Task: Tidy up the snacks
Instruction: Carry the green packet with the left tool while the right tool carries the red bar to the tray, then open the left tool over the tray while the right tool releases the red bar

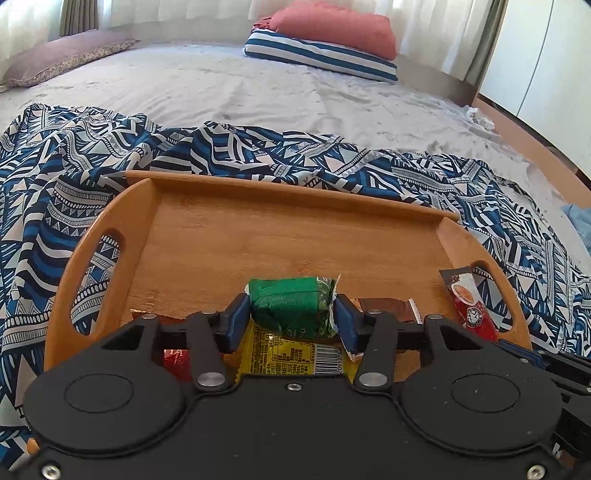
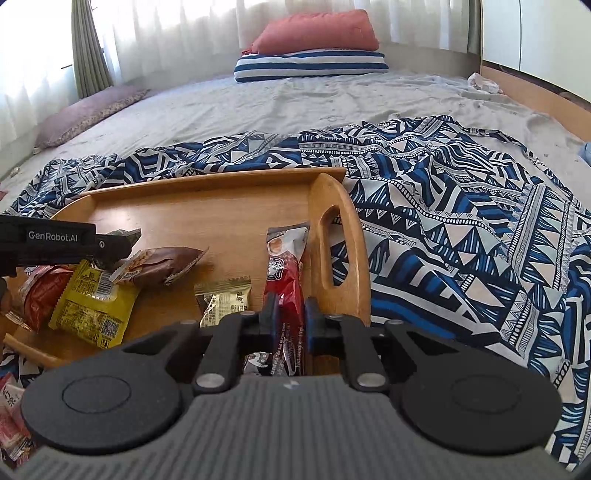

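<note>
Snacks lie in a wooden tray point(image 1: 280, 236) that sits on a blue-and-white patterned cloth point(image 1: 55, 192) spread over a bed point(image 1: 229, 88). The left claw point(image 1: 291, 314) is clenched on a green packet point(image 1: 291, 306), its blue pads pressing both ends, just above a yellow packet point(image 1: 295, 356) on the tray floor. The right claw point(image 2: 290, 321) is clamped tight on a long red stick sachet point(image 2: 286, 280) lying along the tray's right handle point(image 2: 336, 251). In the right wrist view a brown packet point(image 2: 162, 264), a small gold packet point(image 2: 223, 299) and a red packet point(image 2: 40, 295) also rest in the tray. A striped pillow point(image 1: 317, 55) with a red cushion point(image 1: 332, 26) on top lies at the far end of the bed.
</note>
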Motion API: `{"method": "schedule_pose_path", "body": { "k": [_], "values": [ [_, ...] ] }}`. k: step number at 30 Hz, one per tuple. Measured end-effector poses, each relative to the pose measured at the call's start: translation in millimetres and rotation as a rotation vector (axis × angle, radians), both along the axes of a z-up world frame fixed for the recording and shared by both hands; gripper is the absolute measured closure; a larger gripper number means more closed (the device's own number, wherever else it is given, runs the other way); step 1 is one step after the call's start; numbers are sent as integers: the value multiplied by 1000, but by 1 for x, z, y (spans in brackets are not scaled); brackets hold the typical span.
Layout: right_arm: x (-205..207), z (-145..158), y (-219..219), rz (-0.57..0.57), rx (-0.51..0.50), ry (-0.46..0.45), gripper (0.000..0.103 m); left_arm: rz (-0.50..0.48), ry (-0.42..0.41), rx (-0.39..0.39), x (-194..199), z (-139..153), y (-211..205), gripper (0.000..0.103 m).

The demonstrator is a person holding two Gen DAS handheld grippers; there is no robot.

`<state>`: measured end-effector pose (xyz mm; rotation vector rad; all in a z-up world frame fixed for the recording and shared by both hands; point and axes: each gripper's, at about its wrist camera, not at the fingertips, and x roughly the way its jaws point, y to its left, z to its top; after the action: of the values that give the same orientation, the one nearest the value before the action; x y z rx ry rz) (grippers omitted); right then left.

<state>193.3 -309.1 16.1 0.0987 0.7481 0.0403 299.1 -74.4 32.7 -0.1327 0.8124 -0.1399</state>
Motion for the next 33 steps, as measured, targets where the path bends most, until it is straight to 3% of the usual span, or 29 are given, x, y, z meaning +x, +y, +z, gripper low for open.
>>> {"method": "schedule_pose_path", "body": {
  "k": [7, 11, 14, 28, 33],
  "values": [
    [12, -5, -6, -28, 51, 0, 84, -4, -7, 9, -3, 1, 0, 56],
    [14, -4, -7, -36, 67, 0, 81, -7, -30, 14, -8, 8, -1, 39],
    [9, -3, -7, -42, 86, -8, 75, -17, -58, 21, -13, 15, -2, 27],
    [-33, 35, 16, 28, 26, -106, 48, -69, -130, 76, -62, 46, 6, 14],
    [-53, 48, 26, 46, 2, -137, 40, -85, -160, 62, -90, 57, 18, 8]
  ]
}}
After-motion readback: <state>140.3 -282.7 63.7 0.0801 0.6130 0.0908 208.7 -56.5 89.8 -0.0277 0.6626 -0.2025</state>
